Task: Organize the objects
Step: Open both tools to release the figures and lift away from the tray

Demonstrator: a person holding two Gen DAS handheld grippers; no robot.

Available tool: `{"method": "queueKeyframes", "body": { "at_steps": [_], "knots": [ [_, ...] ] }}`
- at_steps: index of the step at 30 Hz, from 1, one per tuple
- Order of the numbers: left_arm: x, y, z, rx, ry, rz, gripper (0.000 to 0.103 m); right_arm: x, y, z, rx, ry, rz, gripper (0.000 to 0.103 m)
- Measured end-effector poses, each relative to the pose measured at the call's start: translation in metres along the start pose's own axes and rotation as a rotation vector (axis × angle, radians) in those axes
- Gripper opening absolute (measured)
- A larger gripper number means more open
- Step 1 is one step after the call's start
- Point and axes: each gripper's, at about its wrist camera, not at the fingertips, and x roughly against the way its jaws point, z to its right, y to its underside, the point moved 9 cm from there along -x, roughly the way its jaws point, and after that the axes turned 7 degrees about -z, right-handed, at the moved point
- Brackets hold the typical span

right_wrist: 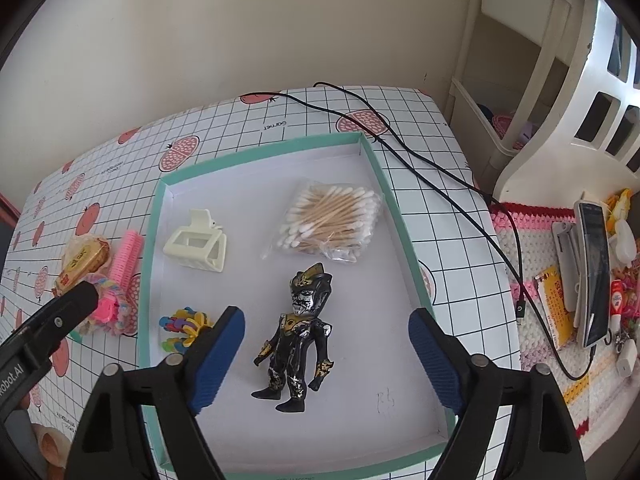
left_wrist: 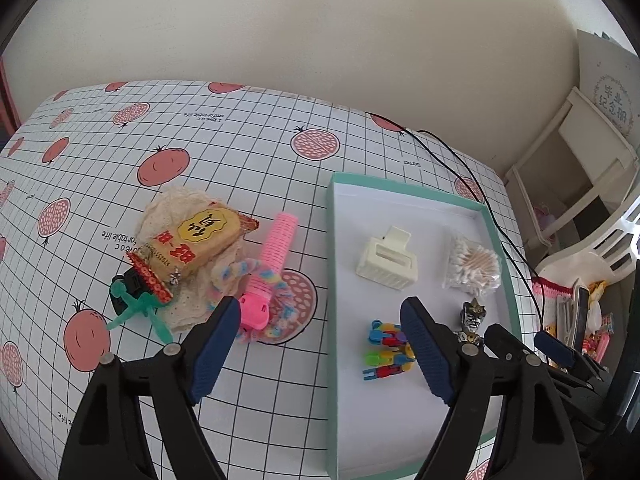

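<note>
While both grippers hover with jaws spread wide and nothing between them, the teal-rimmed tray (right_wrist: pixel 384 176) on the bench (left_wrist: pixel 248 136) contains four items: a cream hair claw (right_wrist: pixel 196 246), a bag of cotton swabs (right_wrist: pixel 328 220), a black figurine (right_wrist: pixel 298 340) and a multicoloured clip toy (right_wrist: pixel 182 328). The right gripper (right_wrist: pixel 326 356) is above the figurine. The left gripper (left_wrist: pixel 320 352) straddles the tray's left wall. Left of the tray lie a pink hair roller (left_wrist: pixel 274 256), a snack packet (left_wrist: pixel 200 240) on lace cloth and a green toy (left_wrist: pixel 138 308).
</note>
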Motion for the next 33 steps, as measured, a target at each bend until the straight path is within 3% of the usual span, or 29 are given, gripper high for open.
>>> {"method": "queueKeyframes", "body": {
  "at_steps": [4,7,27,33],
  "knots": [
    [0.000,0.000,-0.010,0.020,-0.024,0.007,0.085,-0.001,0.000,-0.001,0.006,0.005,0.006,0.103],
    [0.000,-0.002,-0.016,0.028,-0.049,0.023,0.099,-0.001,0.000,-0.002,0.010,0.005,0.008,0.103],
    [0.004,-0.007,-0.025,0.026,-0.068,0.028,0.100,-0.004,0.002,-0.004,0.008,0.012,-0.004,0.103],
    [0.021,-0.018,-0.038,0.042,-0.040,0.054,0.100,0.006,-0.002,-0.022,-0.003,-0.028,-0.008,0.103]
  ]
}}
